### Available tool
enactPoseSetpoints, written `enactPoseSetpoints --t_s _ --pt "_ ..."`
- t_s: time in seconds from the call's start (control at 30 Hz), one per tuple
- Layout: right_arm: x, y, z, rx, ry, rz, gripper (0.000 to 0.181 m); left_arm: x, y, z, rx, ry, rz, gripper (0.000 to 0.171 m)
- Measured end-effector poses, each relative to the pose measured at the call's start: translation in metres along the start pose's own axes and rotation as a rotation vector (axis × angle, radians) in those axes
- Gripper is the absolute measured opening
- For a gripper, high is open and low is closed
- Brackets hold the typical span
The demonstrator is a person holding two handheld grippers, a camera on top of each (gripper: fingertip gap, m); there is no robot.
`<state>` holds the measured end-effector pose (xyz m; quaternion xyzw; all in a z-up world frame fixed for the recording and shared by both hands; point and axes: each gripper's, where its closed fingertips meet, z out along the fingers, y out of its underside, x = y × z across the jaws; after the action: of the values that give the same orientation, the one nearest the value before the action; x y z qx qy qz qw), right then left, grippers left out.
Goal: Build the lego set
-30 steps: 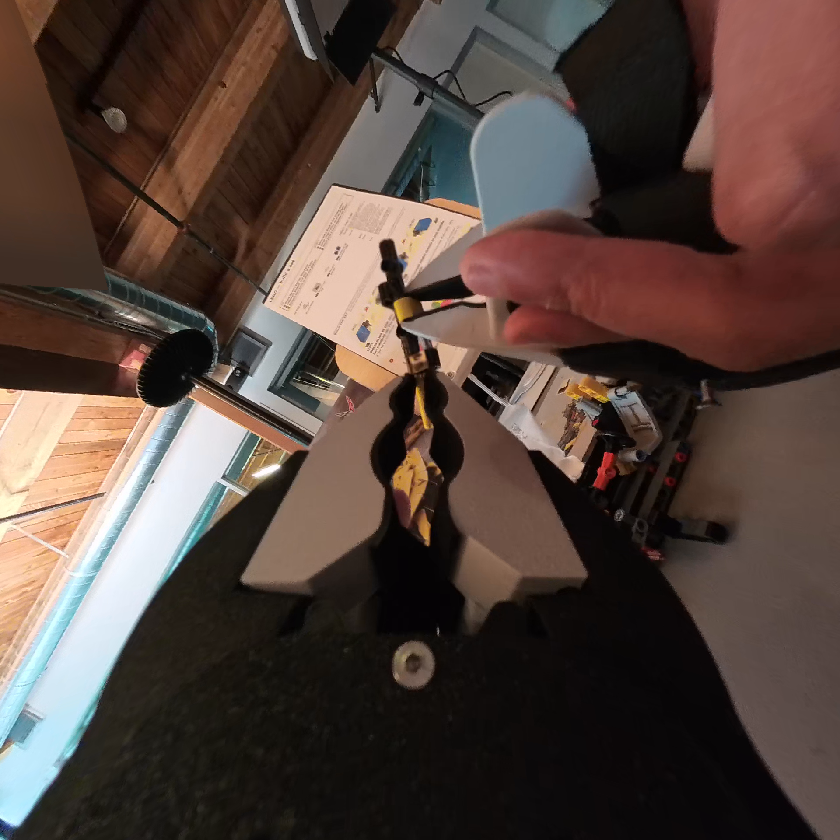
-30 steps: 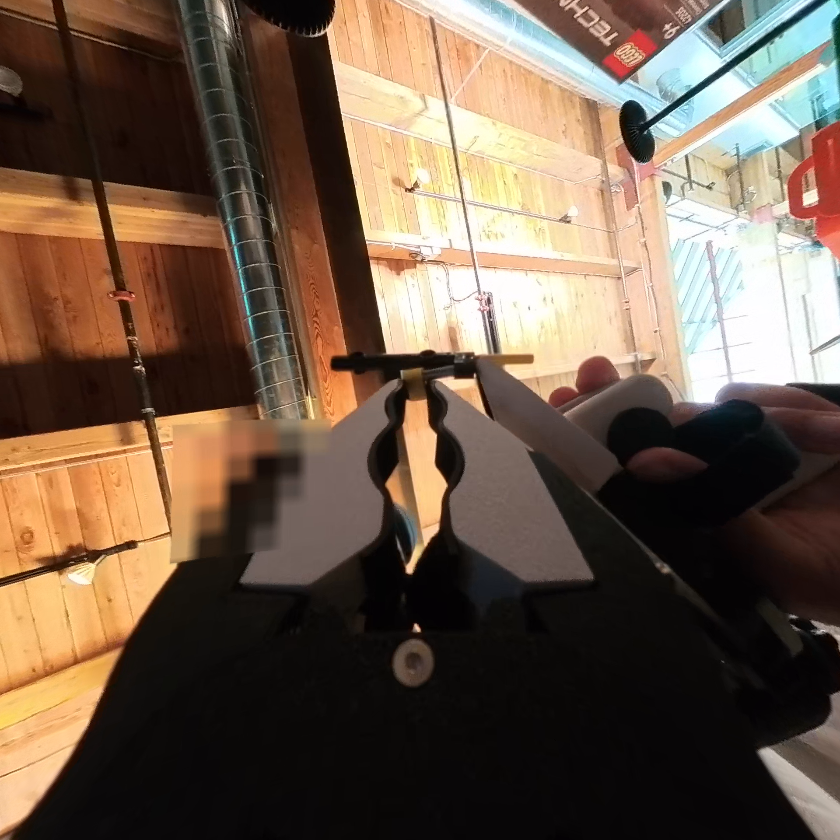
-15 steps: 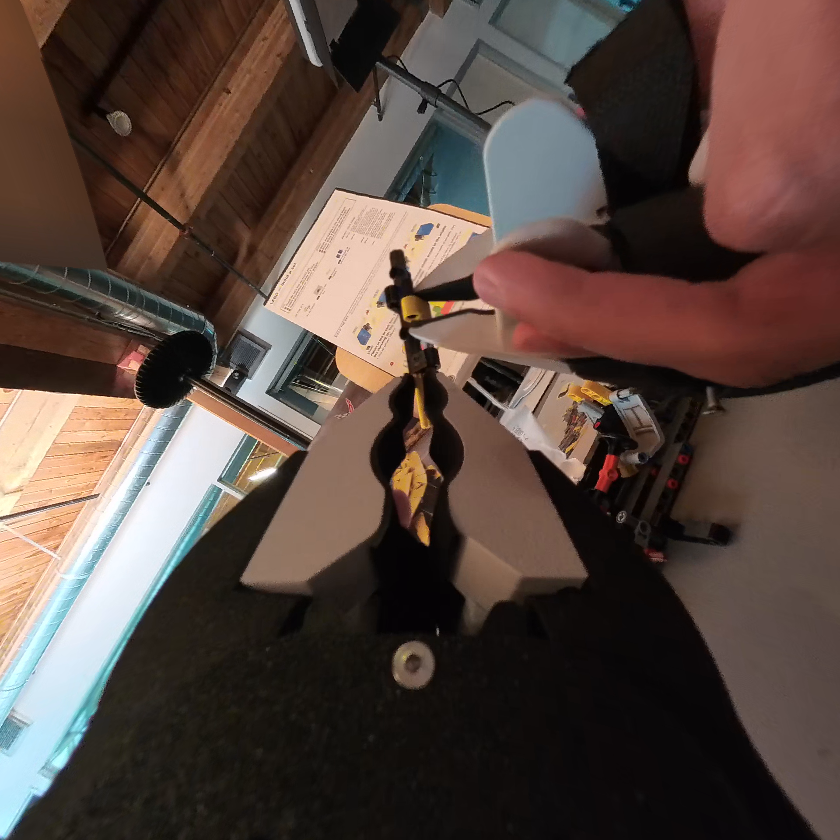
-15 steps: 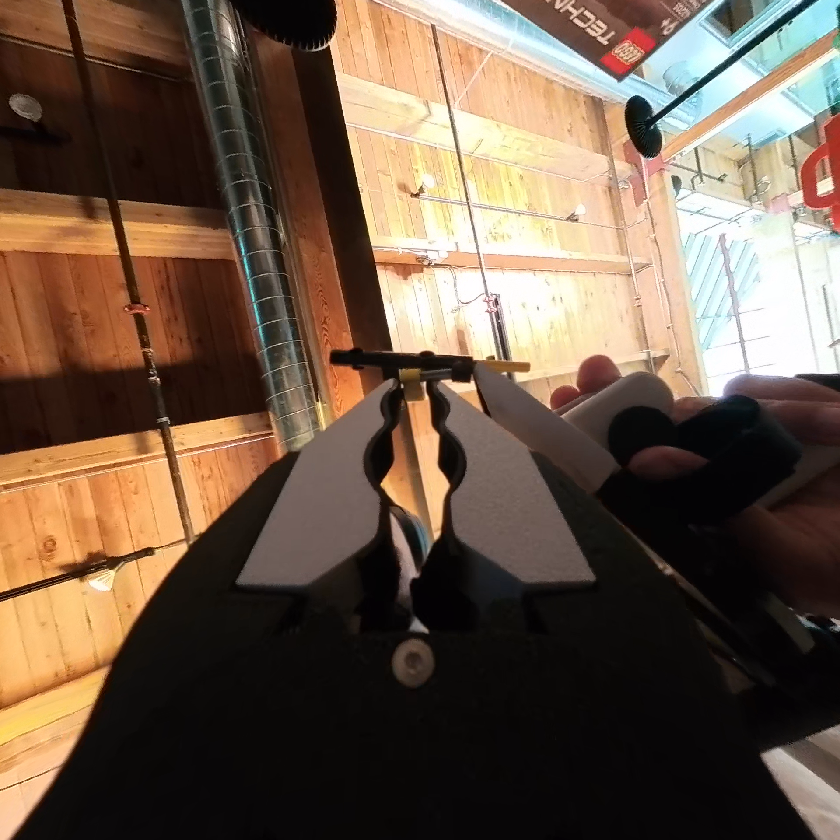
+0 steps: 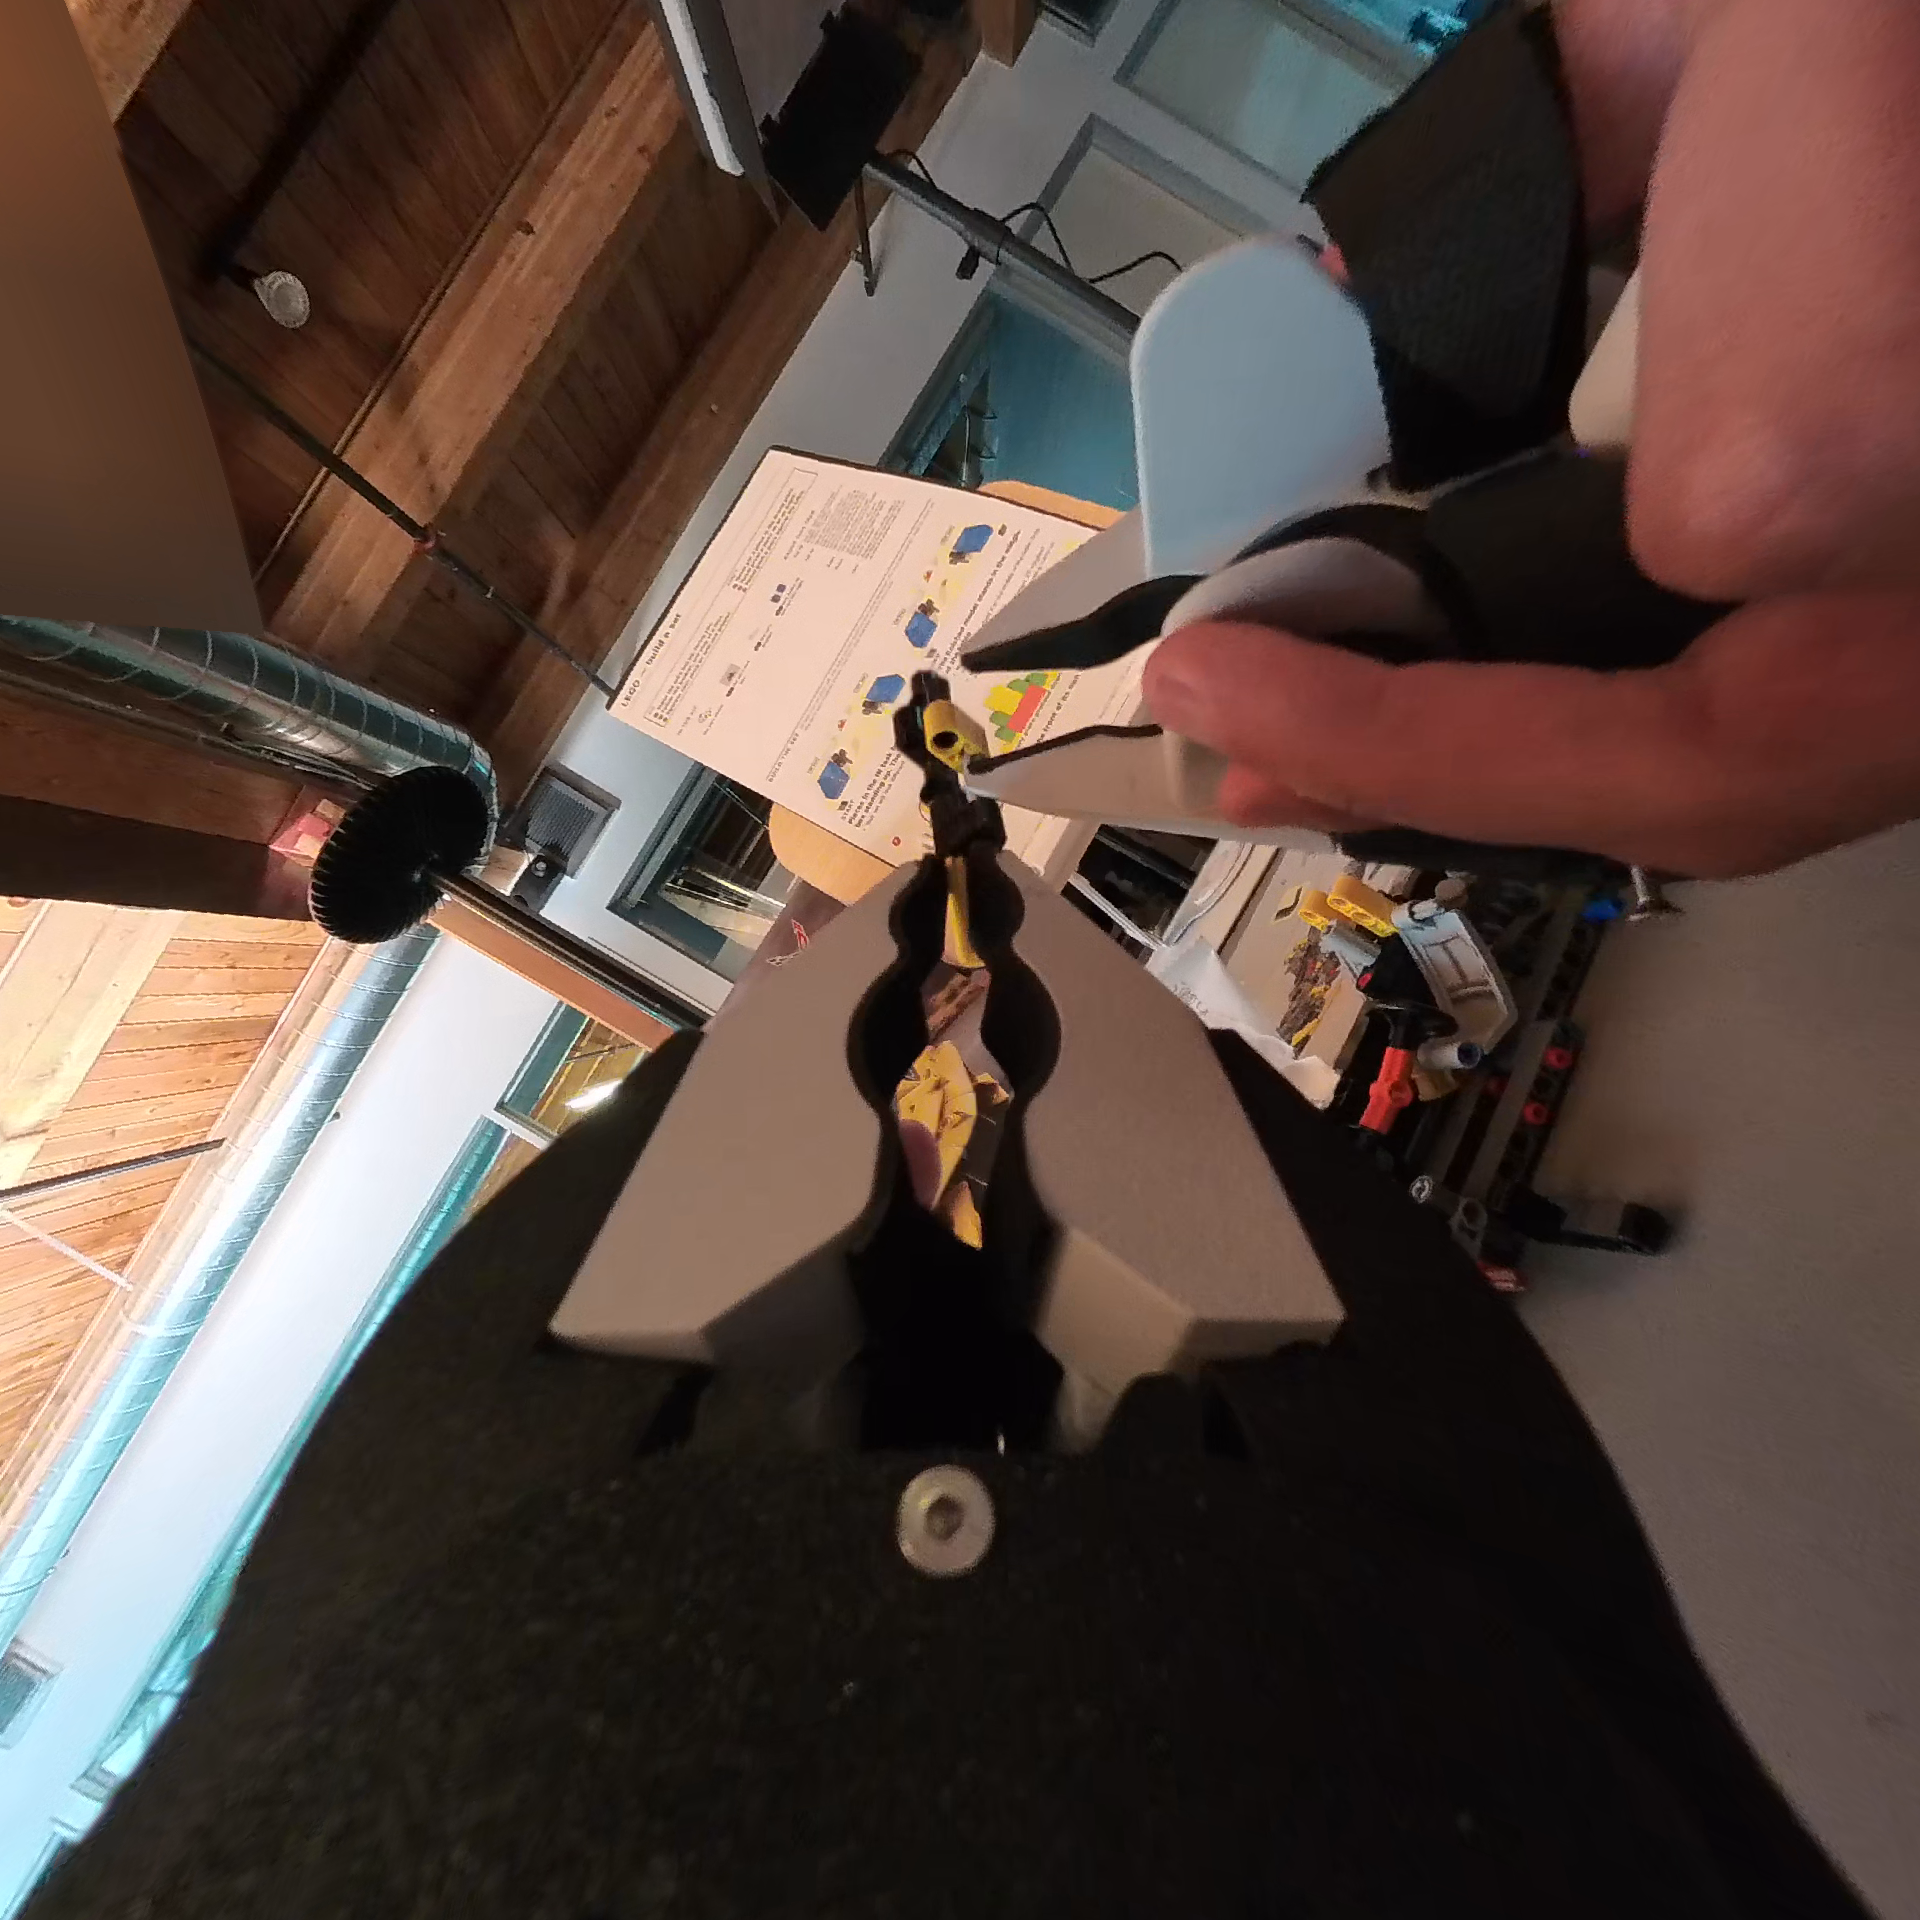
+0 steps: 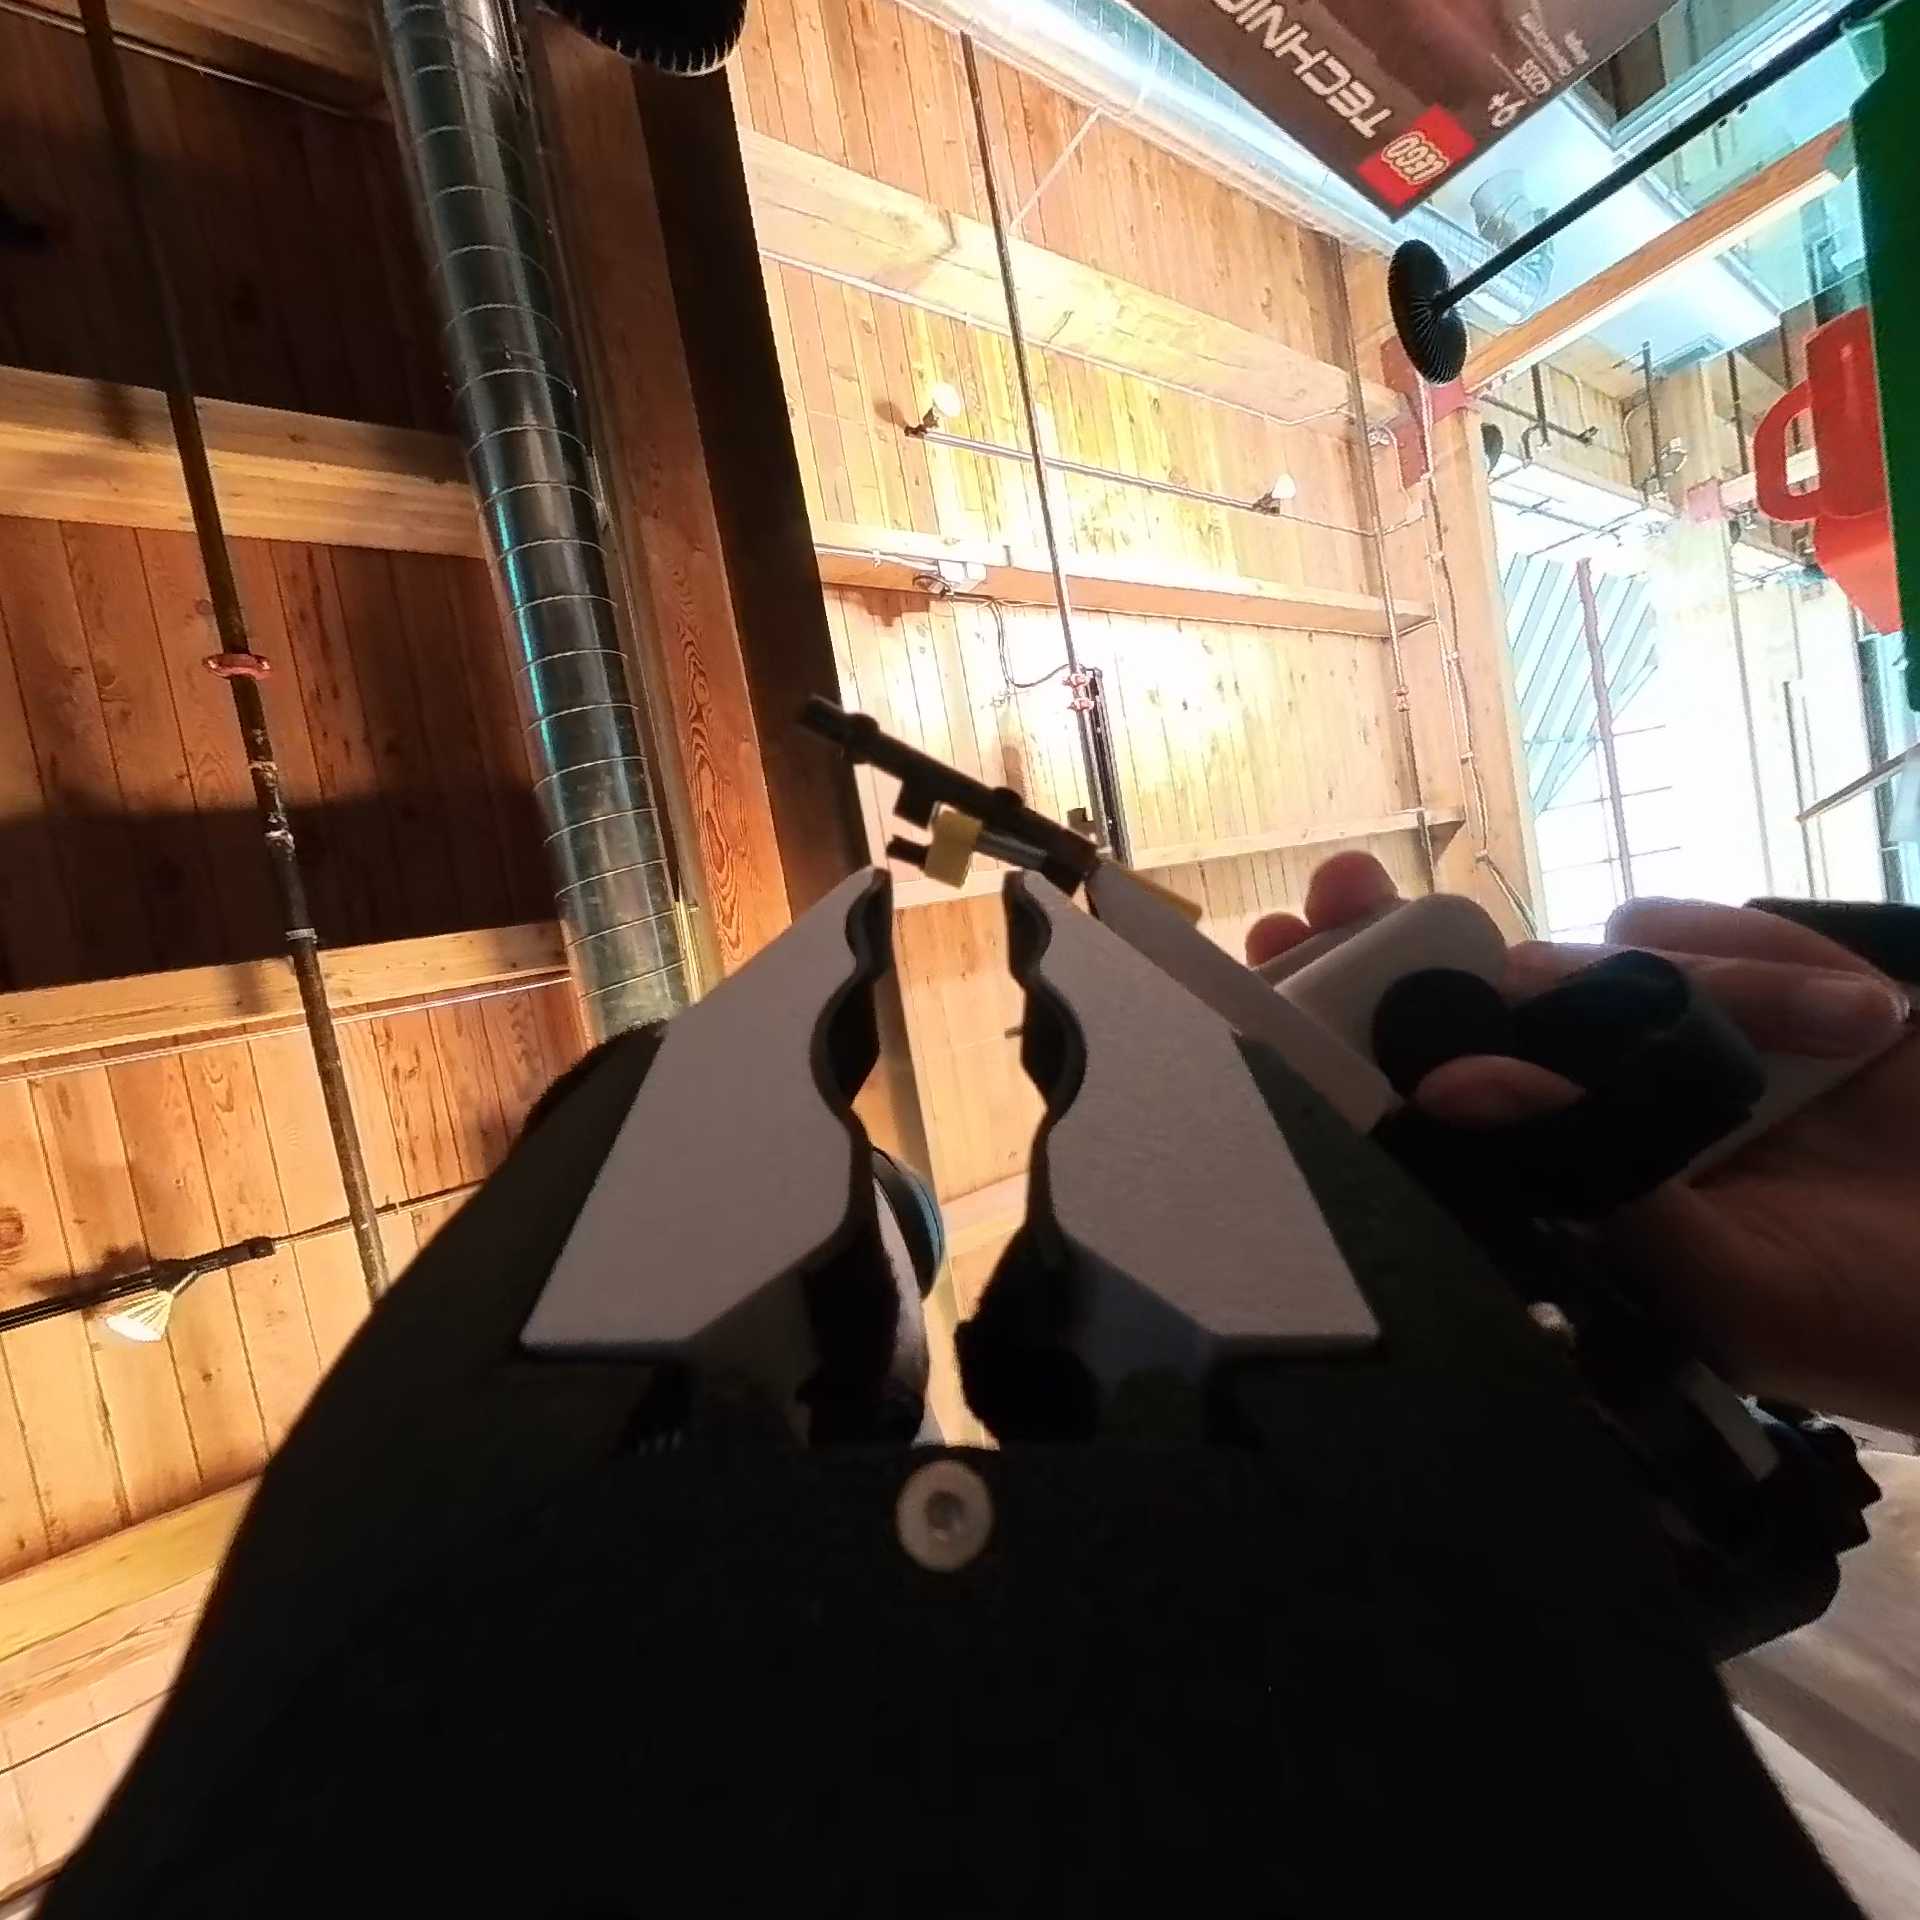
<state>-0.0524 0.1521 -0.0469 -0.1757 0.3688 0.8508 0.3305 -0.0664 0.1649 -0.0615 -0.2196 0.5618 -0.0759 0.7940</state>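
My left gripper point(image 5: 961, 881) is shut on the yellow end of a thin Lego axle assembly point(image 5: 948, 805). The assembly is a black axle with a small yellow bush point(image 5: 951, 730) on it, held up in the air. In the left wrist view my right gripper point(image 5: 971, 717) comes in from the right with its jaws open on either side of the yellow bush. In the right wrist view my right gripper point(image 6: 945, 883) is open, and the black axle with the bush point(image 6: 954, 852) lies tilted just past its tips. A left gripper finger point(image 6: 1195, 966) holds the axle's right end.
A partly built Lego model point(image 5: 1455, 997) lies on the grey table point(image 5: 1766, 1403) at the right. A printed instruction sheet point(image 5: 831, 644) stands behind the axle. A black gear on a rod point(image 5: 400, 842) is at the left. A Lego box point(image 6: 1455, 94) shows at the top of the right wrist view. Less than 4 cm separates the two grippers' tips.
My right gripper has opened and let go of the yellow bush. The axle now sits tilted in the right wrist view. My left gripper keeps its hold.
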Motion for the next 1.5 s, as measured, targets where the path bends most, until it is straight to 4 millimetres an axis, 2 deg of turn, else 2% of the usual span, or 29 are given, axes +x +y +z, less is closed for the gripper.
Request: enactPoseSetpoints --t_s 0.2,0.4,0.43,0.5,0.57,0.67,0.7,0.73,0.8,0.93,1.0,1.03,1.1,1.2,1.27,1.37,1.43,1.5 --pt "-0.001 -0.001 -0.002 -0.027 0.054 -0.107 0.024 -0.001 0.001 0.0 -0.005 0.009 -0.028 0.001" --pt "-0.005 -0.009 -0.01 -0.108 0.213 -0.425 0.024 0.002 0.011 0.003 -0.04 0.091 -0.193 0.001" --pt "-0.007 -0.008 -0.01 -0.141 0.251 -0.529 0.023 0.004 0.014 0.004 -0.054 0.12 -0.262 0.001" --pt "0.006 -0.004 -0.013 -0.278 0.438 -0.861 0.022 0.008 0.019 0.007 -0.067 0.201 -0.43 0.001" --pt "0.01 -0.006 -0.013 -0.378 0.569 -1.195 0.023 0.015 0.02 0.007 -0.054 0.303 -0.619 0.001" --pt "0.001 -0.027 -0.011 -0.468 0.704 -1.785 0.033 0.021 0.013 0.006 -0.01 0.454 -0.908 0.001" --pt "-0.006 -0.035 -0.011 -0.465 0.732 -1.93 0.034 0.023 0.009 0.005 0.005 0.507 -0.987 0.001" --pt "-0.012 -0.042 -0.011 -0.439 0.754 -1.993 0.034 0.022 0.009 0.005 0.01 0.522 -1.045 0.001" --pt "-0.021 -0.042 -0.009 -0.393 0.709 -1.897 0.034 0.021 0.004 0.004 0.041 0.575 -1.125 0.001" --pt "-0.015 -0.036 -0.004 -0.409 0.575 -1.366 0.042 0.02 -0.002 0.002 0.074 0.622 -1.223 0.001" --pt "-0.011 -0.031 -0.002 -0.441 0.509 -1.149 0.038 0.022 -0.005 0.001 0.077 0.64 -1.226 0.001" --pt "-0.011 -0.029 -0.001 -0.451 0.48 -1.069 0.029 0.024 -0.006 0.001 0.074 0.646 -1.224 0.001" --pt "-0.011 -0.027 0.0 -0.456 0.444 -1.001 0.009 0.027 -0.008 -0.001 0.072 0.666 -1.217 0.001" --pt "-0.004 -0.032 -0.003 -0.477 0.497 -1.013 0.006 0.039 -0.015 -0.006 0.072 0.764 -1.27 0.002" --pt "-0.001 -0.029 -0.006 -0.527 0.51 -0.961 0.005 0.041 -0.02 -0.01 0.081 0.888 -1.424 0.004" --pt "-0.001 -0.028 -0.008 -0.579 0.513 -0.92 0.005 0.029 -0.011 -0.007 0.106 0.968 -1.636 0.009" --pt "-0.005 -0.02 -0.005 -0.616 0.458 -0.858 0.005 0.024 -0.004 -0.003 0.119 1.01 -1.751 0.016" --pt "-0.005 -0.011 -0.001 -0.661 0.405 -0.82 0.005 0.023 -0.007 -0.005 0.148 1.125 -1.881 0.022"
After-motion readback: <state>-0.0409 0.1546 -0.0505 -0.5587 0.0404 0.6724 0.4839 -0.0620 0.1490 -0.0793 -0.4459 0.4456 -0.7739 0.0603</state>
